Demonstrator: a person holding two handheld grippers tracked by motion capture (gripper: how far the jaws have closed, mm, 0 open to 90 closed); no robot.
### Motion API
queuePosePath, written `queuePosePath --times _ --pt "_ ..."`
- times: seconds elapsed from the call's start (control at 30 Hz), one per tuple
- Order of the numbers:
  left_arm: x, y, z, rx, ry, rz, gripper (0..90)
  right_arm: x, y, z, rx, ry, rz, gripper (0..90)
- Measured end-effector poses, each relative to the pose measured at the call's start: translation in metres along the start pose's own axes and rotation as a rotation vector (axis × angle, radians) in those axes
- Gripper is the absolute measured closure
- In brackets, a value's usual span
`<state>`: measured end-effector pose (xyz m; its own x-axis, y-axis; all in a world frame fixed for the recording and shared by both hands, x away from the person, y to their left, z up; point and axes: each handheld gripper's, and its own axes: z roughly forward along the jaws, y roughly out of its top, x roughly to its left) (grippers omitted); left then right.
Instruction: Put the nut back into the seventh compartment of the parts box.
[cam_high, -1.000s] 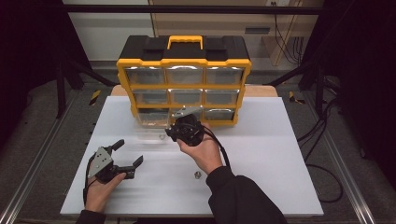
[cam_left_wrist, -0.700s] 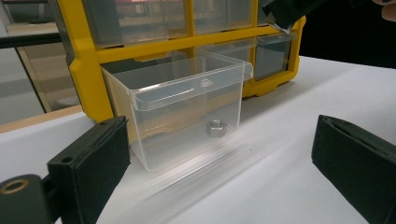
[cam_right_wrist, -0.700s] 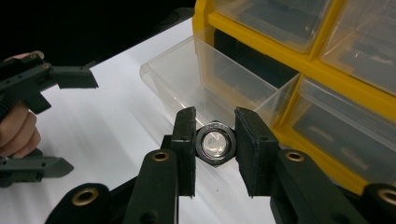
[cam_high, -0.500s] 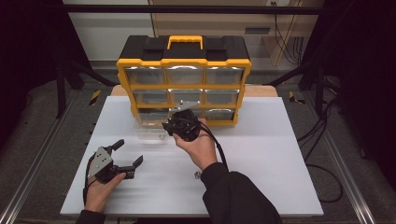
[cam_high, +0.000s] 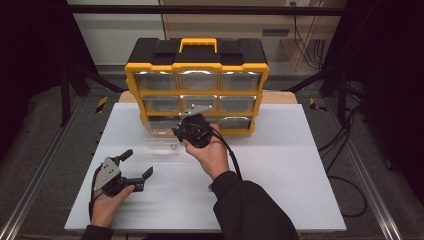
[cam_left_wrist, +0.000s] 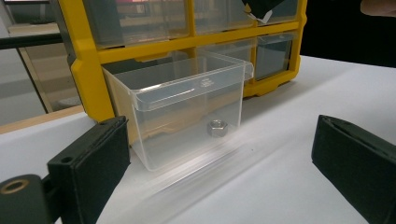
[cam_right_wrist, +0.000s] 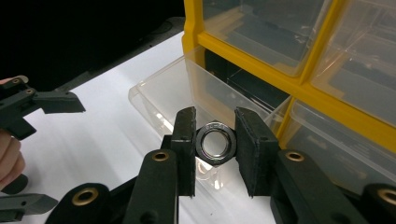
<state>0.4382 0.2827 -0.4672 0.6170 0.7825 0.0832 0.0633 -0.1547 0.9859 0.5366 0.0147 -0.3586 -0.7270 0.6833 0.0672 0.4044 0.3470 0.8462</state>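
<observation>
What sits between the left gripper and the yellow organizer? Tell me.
A clear plastic drawer with one hex nut inside stands between the left gripper and organizer, seen in the left gripper view.

Two nuts (cam_right_wrist: 215, 142), one clear bin (cam_left_wrist: 187, 105), perhaps.

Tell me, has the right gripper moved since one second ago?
Yes. The right gripper has shifted slightly left along the yellow organizer front, now over the clear drawer on the table, holding a hex nut.
</observation>
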Motion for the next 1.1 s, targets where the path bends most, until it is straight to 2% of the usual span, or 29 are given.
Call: queuePosePath --times 0.73,1.1 --pt "0.000 0.000 0.000 0.000 -0.003 0.003 4.0 -0.001 0.004 0.015 0.001 -0.009 0.007 69.7" --pt "-0.001 0.000 0.000 -0.001 -0.005 0.004 4.1 0.003 0.011 0.026 0.001 -0.006 0.013 69.7"
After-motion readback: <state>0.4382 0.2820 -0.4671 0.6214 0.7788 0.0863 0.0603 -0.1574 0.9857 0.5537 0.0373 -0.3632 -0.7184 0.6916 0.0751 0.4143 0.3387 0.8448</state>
